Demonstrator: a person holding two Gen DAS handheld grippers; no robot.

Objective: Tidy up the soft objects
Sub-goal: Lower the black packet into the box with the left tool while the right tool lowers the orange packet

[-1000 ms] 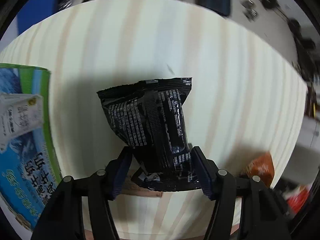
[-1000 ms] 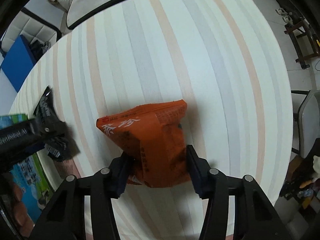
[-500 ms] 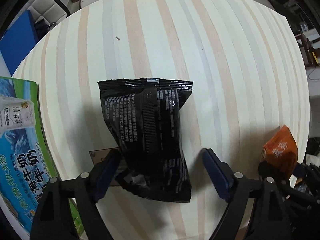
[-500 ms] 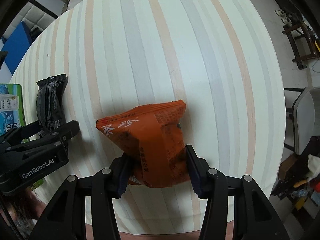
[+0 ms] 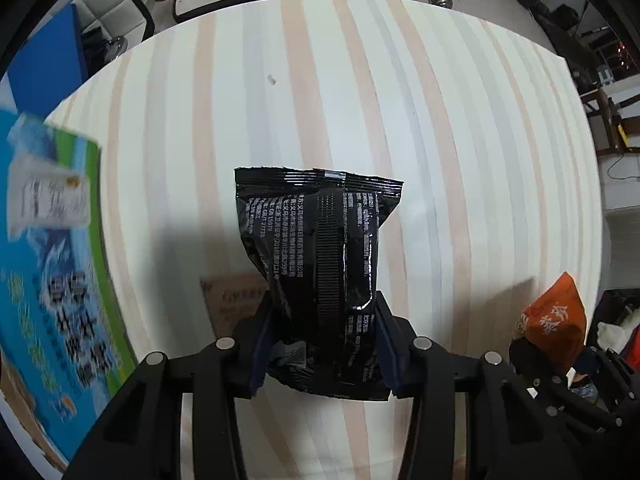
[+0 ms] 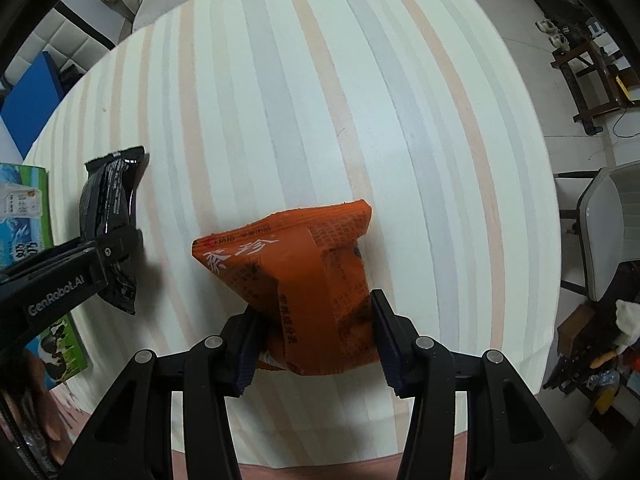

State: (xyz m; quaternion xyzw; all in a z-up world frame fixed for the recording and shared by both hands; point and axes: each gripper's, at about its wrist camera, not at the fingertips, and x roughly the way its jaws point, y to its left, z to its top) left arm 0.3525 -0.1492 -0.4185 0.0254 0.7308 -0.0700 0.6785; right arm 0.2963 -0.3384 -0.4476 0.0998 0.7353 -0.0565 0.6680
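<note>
A: Black packet [image 5: 320,264] — your left gripper [image 5: 322,344] has it, jaws clamped tight on the lower half, pads pinching the wrapper in from both sides. It hangs over the striped counter [image 5: 440,140], printed back side facing the camera.

B: And your right?

A: Orange packet [image 6: 304,280] sits in your right gripper [image 6: 316,340]. Jaws partway closed, squeezing its lower part, top corner tilted up to the right. It is held above the counter too.

B: Where are the two relative to each other?

A: In the right wrist view the black packet is well off to the left of the orange one, apart, not touching. A blue-green milk carton box [image 5: 52,260] lies at the counter's left edge, near your left gripper. A brown card [image 5: 232,304] lies flat on the counter under the black packet.
</note>
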